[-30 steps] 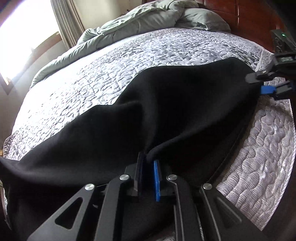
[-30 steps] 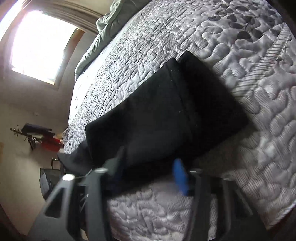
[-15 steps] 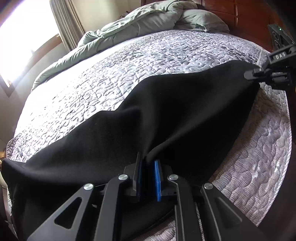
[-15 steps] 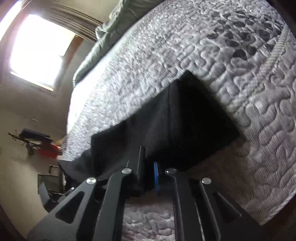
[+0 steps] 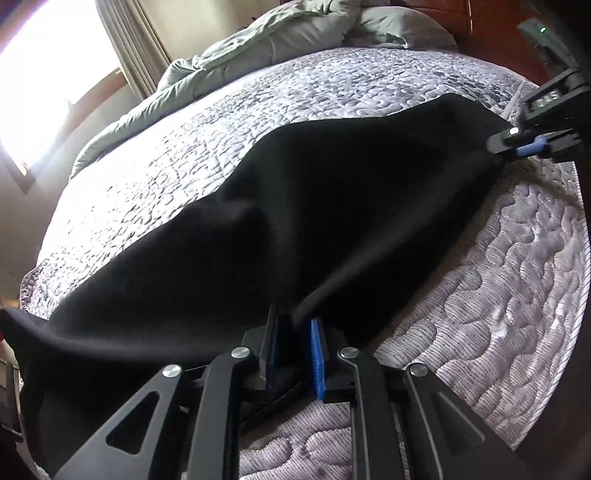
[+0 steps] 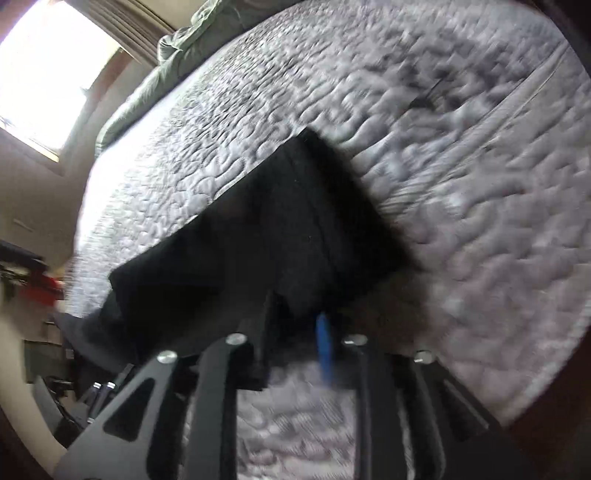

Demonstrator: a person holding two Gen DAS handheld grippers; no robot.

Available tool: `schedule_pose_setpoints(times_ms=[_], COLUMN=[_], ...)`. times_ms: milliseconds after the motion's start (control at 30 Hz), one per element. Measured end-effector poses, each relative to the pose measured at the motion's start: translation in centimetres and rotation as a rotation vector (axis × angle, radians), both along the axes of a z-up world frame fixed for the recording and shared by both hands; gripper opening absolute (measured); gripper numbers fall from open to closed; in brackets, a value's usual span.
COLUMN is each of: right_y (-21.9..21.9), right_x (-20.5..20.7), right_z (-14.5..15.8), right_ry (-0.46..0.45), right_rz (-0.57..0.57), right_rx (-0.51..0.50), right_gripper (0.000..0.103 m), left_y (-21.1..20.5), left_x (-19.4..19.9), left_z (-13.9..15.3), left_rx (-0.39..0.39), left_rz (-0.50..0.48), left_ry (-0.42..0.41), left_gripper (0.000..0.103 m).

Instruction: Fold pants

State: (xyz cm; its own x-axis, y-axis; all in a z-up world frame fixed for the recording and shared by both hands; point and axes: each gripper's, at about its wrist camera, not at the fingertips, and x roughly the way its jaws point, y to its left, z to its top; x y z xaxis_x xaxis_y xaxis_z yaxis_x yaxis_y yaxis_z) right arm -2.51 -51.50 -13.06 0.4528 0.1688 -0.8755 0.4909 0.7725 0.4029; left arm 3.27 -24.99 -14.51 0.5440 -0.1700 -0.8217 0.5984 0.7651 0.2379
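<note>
Black pants (image 5: pixel 332 221) lie lengthwise along the near edge of a bed with a grey quilted cover (image 5: pixel 332 92). My left gripper (image 5: pixel 295 325) is shut on a bunched fold of the pants' near edge at their middle. My right gripper (image 6: pixel 295 321) is shut on the near corner of the pants' end (image 6: pixel 295 240), lifting it slightly off the quilt; it shows at the far right in the left wrist view (image 5: pixel 517 146). The right wrist view is motion-blurred. The pants' other end (image 5: pixel 29 332) hangs over the bed's left edge.
A rumpled green duvet (image 5: pixel 258 48) and a pillow (image 5: pixel 399 29) lie at the far side of the bed. A bright window with curtains (image 5: pixel 55 74) is at the left. Dark wooden furniture (image 5: pixel 480 33) stands behind. The bed edge (image 5: pixel 554 332) runs close on the right.
My right gripper closed from open onto the pants' end corner and lifted it. The left gripper stayed shut on the fold and the cloth has pulled tauter between the two.
</note>
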Motion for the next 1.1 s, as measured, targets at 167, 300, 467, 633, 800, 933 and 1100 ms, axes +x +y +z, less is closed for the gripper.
schedule_pose_setpoints(times_ms=[167,300,467,633,800,933,1100], right_y=[2.3,7.2,10.9,11.2,12.0,13.3,13.2], right_x=[-1.8,1.1,4.0,3.6,3.7,3.8,4.1], right_z=[4.0,3.7,-1.7,-1.9,-1.7,-1.6,-1.6], right_ry=[-0.087,-0.118,0.045,0.023,0.04,0.054,0.062], right_rz=[0.014,0.179,0.214,0.205,0.224,0.244,0.234], right_rx=[-0.034,0.078,0.192,0.181,0.114,0.048,0.064], right_gripper=[0.027,0.027,0.03,0.028,0.028,0.03,0.03], left_y=[0.4,0.4,2.1,6.0,12.7,17.8,19.7], left_x=[0.7,0.8,1.3,0.6,3.6,8.4,11.7], left_z=[0.0,0.0,1.0,4.1,6.3,6.5,5.2], left_rx=[-0.034,-0.038,-0.118,-0.216,-0.32,-0.424,-0.483], left_rz=[0.023,0.026,0.057,0.146,0.384,0.574,0.634], left_ry=[0.023,0.021,0.082,0.104,0.174,0.278,0.404], left_gripper=[0.015,0.015,0.022,0.075,0.085,0.085,0.073])
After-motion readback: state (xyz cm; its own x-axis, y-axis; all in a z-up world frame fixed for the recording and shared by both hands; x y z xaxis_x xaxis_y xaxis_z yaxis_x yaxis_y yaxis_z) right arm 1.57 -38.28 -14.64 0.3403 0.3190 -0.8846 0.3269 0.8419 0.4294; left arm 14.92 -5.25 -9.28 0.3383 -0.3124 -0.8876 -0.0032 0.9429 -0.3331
